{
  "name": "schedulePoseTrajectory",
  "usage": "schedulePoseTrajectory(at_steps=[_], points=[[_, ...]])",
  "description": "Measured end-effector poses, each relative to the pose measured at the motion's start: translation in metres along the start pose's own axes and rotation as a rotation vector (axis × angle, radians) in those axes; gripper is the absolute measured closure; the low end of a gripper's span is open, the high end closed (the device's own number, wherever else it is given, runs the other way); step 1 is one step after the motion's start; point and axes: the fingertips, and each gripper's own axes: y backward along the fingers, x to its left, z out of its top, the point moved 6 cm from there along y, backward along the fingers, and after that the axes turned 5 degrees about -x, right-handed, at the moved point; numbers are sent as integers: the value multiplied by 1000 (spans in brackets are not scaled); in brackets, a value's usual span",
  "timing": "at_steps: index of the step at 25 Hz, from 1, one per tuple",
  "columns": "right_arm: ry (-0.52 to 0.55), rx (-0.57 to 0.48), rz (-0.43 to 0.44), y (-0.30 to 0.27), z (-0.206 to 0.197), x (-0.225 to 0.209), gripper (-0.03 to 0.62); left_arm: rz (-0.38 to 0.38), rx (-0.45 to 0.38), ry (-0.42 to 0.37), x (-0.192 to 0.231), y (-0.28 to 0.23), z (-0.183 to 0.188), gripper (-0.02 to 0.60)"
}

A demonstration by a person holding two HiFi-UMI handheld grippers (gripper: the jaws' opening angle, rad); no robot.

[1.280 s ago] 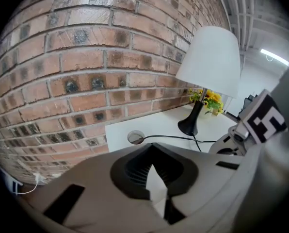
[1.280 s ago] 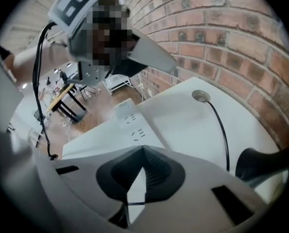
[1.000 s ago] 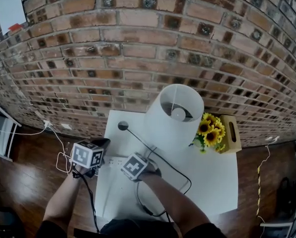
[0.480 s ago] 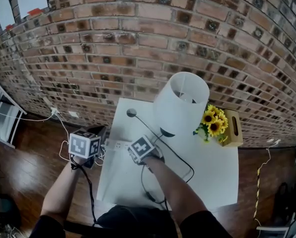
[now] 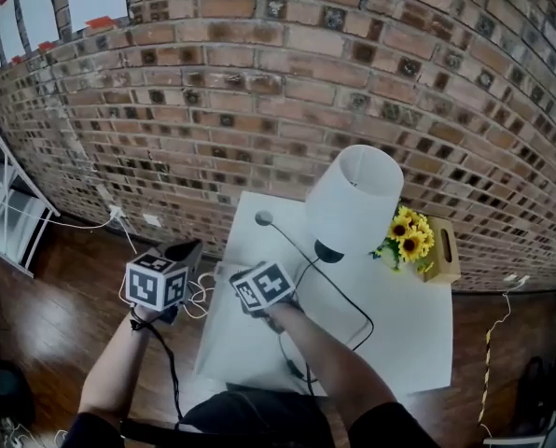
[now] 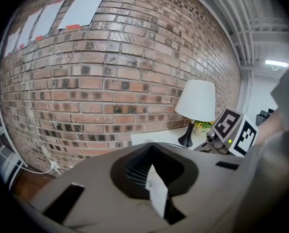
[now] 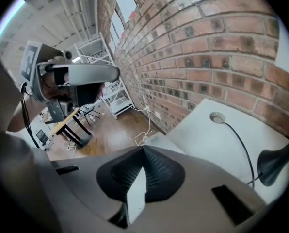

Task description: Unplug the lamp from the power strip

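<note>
The lamp (image 5: 354,199) with its white shade stands on the white table (image 5: 399,343); its black base (image 5: 329,251) sends a black cable (image 5: 360,317) looping toward the near edge. The white power strip (image 5: 219,273) lies at the table's left edge, between my two grippers. My left gripper (image 5: 188,249) hangs shut just left of the table, with nothing in it. My right gripper (image 5: 250,283) hovers shut above the strip; no plug shows between its jaws. The left gripper view shows the lamp (image 6: 196,101) and the right gripper's marker cube (image 6: 234,130).
A grey disc (image 5: 264,218) on a black lead lies at the table's far left. Sunflowers (image 5: 407,234) in a wooden box (image 5: 441,255) stand right of the lamp. A brick wall (image 5: 259,110) is behind, white cables (image 5: 200,297) lie on the floor, and a shelf (image 7: 103,98) stands at the left.
Both grippers have lifted a little from the power strip at the table's left edge. The head view has swung, so the lamp now sits farther right. Both jaws stay shut.
</note>
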Motion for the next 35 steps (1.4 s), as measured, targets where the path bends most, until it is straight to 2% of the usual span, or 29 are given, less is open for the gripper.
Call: schedulePoseTrajectory(at_steps=[6, 10, 18, 22, 28, 31, 35], points=[[45, -178, 80, 20, 36, 56, 595, 11, -83, 53, 5, 32, 8, 569], [52, -272, 51, 35, 52, 77, 595, 8, -129, 87, 9, 54, 12, 571], [116, -276, 92, 46, 55, 112, 595, -3, -173, 138, 14, 83, 6, 571], [5, -248, 209, 45, 52, 126, 595, 3, -199, 154, 12, 99, 8, 571], [-67, -343, 329, 53, 50, 137, 595, 13, -222, 173, 3, 119, 9, 571], [-67, -363, 313, 57, 41, 134, 595, 16, -224, 194, -5, 122, 8, 571], [-33, -361, 300, 65, 30, 131, 595, 31, -213, 166, -22, 126, 11, 571]])
